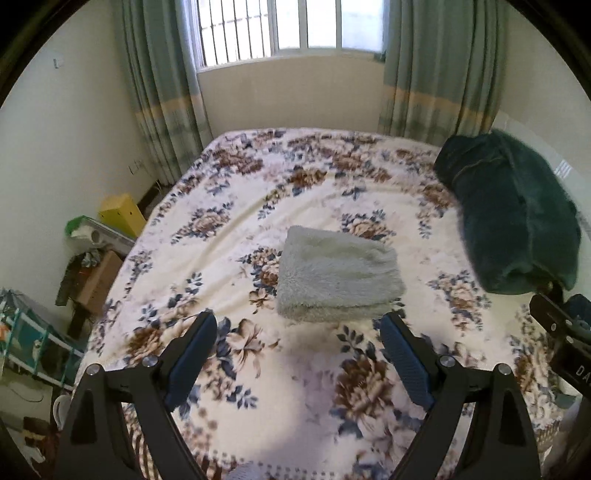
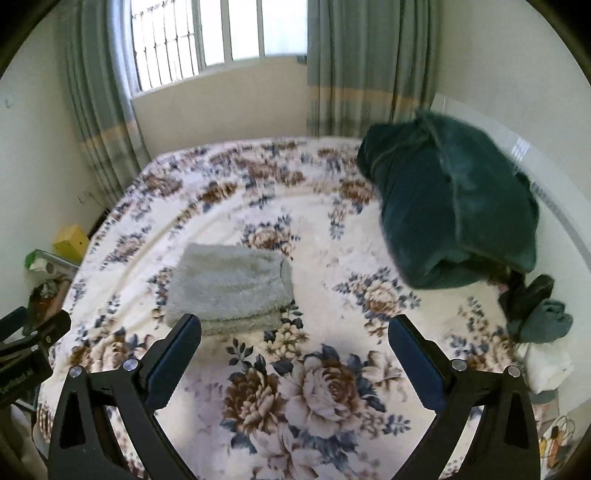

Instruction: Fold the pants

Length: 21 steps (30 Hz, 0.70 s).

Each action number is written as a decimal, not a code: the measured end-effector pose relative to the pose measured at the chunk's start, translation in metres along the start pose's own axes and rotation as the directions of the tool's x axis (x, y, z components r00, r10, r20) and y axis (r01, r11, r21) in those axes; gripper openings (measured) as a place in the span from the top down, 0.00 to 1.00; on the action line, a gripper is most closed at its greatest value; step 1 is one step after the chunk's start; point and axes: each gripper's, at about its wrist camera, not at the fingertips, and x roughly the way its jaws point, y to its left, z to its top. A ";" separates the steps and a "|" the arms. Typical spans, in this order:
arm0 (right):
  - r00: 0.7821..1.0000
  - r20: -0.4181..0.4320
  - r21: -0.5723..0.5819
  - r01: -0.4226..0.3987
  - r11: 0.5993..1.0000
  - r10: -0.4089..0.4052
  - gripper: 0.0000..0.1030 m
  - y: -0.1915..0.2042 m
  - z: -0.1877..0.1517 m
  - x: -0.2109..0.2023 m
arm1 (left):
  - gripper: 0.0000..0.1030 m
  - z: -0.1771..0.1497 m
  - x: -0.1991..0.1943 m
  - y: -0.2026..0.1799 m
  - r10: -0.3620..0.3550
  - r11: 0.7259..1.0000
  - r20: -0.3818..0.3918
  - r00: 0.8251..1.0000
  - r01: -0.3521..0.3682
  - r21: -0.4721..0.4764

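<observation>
Pants (image 1: 338, 275) grey, fleecy, folded flat on floral bed (image 1: 258, 206). Left gripper (image 1: 299, 354) and right gripper (image 2: 293, 354): jaws spread wide, empty, above bed.

Daylight from the blown-out window (image 1: 288, 29) lights both views, motion-blurred, with fisheye bending and dark corners.

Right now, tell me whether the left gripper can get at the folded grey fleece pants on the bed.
Probably yes. The left gripper is open and empty, the folded grey fleece pants lie just beyond its fingertips on the floral blanket, and nothing sits between them.
</observation>
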 end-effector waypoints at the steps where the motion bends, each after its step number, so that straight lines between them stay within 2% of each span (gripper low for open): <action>1: 1.000 0.009 -0.004 -0.008 1.000 0.008 0.00 -0.002 -0.003 -0.020 | 0.12 -0.003 -0.014 0.000 0.005 1.000 0.010 1.000 -0.005 0.000; 5: 0.997 0.047 -0.018 -0.053 0.998 0.054 0.00 -0.011 -0.015 -0.106 | 0.12 -0.015 -0.074 -0.001 0.013 1.000 0.041 0.999 -0.013 -0.006; 10: 0.992 0.099 -0.043 -0.078 0.996 0.082 0.00 -0.019 -0.025 -0.185 | 0.13 -0.031 -0.142 -0.002 0.021 1.000 0.094 0.995 -0.020 -0.012; 19: 0.984 0.149 -0.054 -0.094 0.994 0.101 0.00 -0.019 -0.039 -0.289 | 0.12 -0.042 -0.200 0.007 0.009 1.000 0.121 0.993 -0.005 -0.029; 21: 0.983 0.156 -0.058 -0.091 0.994 0.099 0.00 -0.018 -0.039 -0.301 | 0.00 -0.042 -0.204 0.011 0.005 1.000 0.117 0.993 -0.002 -0.027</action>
